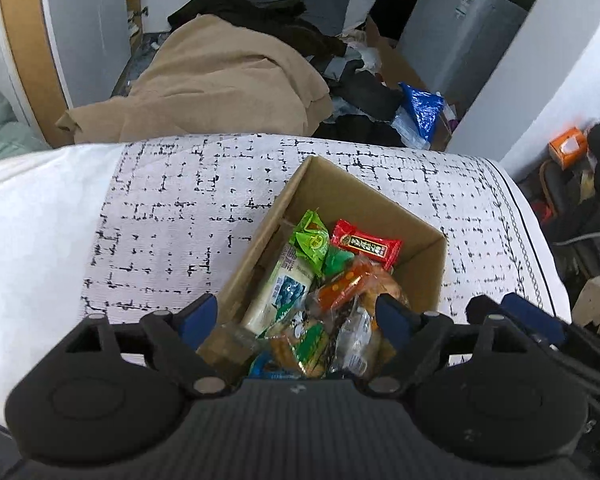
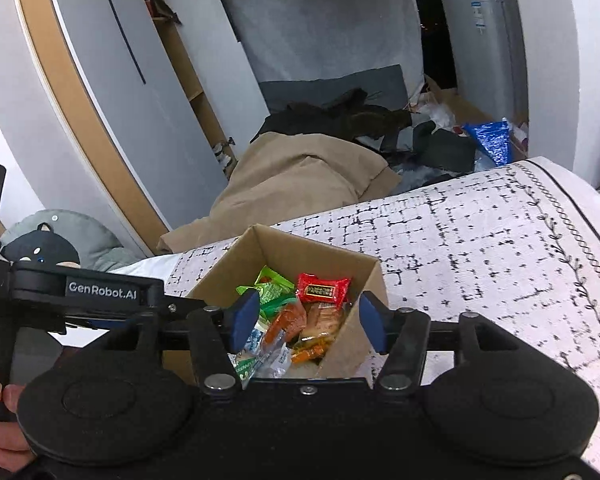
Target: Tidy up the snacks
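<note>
Patterned bed cover (image 1: 172, 216), cardboard box (image 1: 416, 280) of snack packets (image 1: 308, 292) at 6 o'clock, left tool (image 1: 296, 316) and right tool (image 2: 306, 322) spread wide, empty, above it, tan blanket (image 2: 300, 176) at 12.

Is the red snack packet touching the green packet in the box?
Cannot tell. In the left wrist view the red snack packet and green packet sit edge to edge in the cardboard box, but neither view shows contact or gap plainly.

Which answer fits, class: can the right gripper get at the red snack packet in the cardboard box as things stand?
Probably yes. The right gripper hangs open above the cardboard box, which has no lid, and the red snack packet lies on top of the pile with nothing over it.
</note>
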Demonstrator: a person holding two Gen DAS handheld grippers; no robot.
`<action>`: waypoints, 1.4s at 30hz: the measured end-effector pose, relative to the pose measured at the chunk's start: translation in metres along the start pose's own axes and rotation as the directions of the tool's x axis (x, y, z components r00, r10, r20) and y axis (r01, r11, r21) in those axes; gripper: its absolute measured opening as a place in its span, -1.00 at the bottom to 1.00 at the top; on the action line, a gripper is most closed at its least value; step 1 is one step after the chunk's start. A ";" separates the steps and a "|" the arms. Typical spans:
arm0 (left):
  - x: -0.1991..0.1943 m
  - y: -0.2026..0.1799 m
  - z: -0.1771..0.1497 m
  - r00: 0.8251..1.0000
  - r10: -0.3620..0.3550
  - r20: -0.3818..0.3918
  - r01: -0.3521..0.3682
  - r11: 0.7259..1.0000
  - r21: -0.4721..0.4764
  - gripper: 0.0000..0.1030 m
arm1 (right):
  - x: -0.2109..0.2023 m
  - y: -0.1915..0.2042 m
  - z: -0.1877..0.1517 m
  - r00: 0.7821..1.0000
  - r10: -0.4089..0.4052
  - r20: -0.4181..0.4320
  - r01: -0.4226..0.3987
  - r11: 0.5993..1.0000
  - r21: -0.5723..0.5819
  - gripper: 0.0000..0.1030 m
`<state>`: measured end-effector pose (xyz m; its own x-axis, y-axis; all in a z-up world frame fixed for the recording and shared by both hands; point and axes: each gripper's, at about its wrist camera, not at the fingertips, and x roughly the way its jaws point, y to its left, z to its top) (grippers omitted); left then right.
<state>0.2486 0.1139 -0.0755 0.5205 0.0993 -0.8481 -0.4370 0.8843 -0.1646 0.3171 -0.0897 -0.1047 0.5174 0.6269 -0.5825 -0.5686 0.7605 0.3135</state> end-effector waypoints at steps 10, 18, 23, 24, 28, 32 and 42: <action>-0.033 -0.007 -0.016 1.000 -0.004 0.015 0.004 0.998 0.060 0.76 | -0.039 -0.002 -0.007 0.999 -0.046 0.018 0.045 0.998 0.047 0.52; -0.062 -0.009 -0.031 0.998 -0.054 0.040 0.050 0.994 0.100 0.95 | -0.079 0.002 -0.028 0.992 -0.117 0.043 0.112 0.987 0.115 0.85; -0.076 -0.010 -0.041 0.997 -0.068 0.042 0.062 0.987 0.145 1.00 | -0.104 0.005 -0.043 0.987 -0.145 0.072 0.132 0.978 0.162 0.90; -0.079 -0.010 -0.043 0.997 -0.070 0.040 0.063 0.986 0.156 1.00 | -0.109 0.006 -0.045 0.985 -0.154 0.077 0.140 0.976 0.168 0.92; -0.092 -0.009 -0.052 0.995 -0.090 0.048 0.080 0.981 0.175 1.00 | -0.130 0.010 -0.052 0.977 -0.192 0.088 0.171 0.965 0.197 0.97; -0.104 -0.005 -0.060 0.993 -0.101 0.065 0.086 0.977 0.194 1.00 | -0.148 0.021 -0.059 0.967 -0.232 0.105 0.207 0.957 0.205 0.99; -0.137 0.005 -0.083 0.986 -0.142 0.092 0.114 0.958 0.262 1.00 | -0.183 0.053 -0.077 0.958 -0.263 0.111 0.234 0.947 0.221 0.99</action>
<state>0.1142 0.0665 -0.0017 0.6426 0.0143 -0.7661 -0.1678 0.9782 -0.1225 0.1433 -0.1774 -0.0390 0.7166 0.4194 -0.5573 -0.2756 0.9042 0.3262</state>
